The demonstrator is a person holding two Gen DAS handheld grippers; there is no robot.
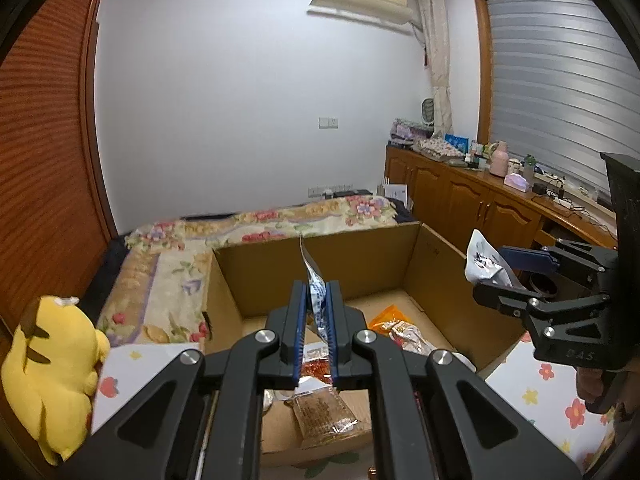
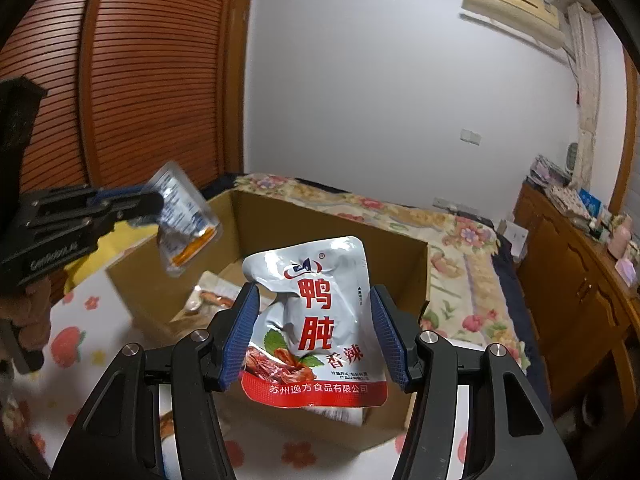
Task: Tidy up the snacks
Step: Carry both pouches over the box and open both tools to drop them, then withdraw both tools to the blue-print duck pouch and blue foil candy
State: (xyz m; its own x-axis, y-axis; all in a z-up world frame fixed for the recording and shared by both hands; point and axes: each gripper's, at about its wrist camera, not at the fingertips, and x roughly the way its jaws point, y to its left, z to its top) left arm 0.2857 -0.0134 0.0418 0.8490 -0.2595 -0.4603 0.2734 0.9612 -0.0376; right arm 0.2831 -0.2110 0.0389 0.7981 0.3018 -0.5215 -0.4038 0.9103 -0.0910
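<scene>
The left gripper (image 1: 317, 312), black with blue ribbed pads, is clenched on a thin silver-and-blue foil snack packet (image 1: 316, 300), pinching it edge-on so the packet rises upright above the fingertips; from the right wrist view the same packet (image 2: 182, 220) hangs tilted in the air, over the near-left corner of the open brown cardboard box (image 2: 340, 224). The right gripper (image 2: 316, 336) grasps a larger silver pouch with a red band and red Chinese characters (image 2: 316, 320) — its two pads press the pouch's left and right edges, and the pouch is held face-on above the box's near side. Inside the box, on its floor, lie several loose snacks: an orange packet (image 1: 386, 316), a clear packet of brown pieces (image 1: 324, 412) and others partly hidden behind the fingers. The box rests on a white cloth printed with flowers (image 1: 540, 384), a yellow plush toy (image 1: 52, 376) sits to its left, and beyond it spreads a floral blanket (image 1: 280, 220).
</scene>
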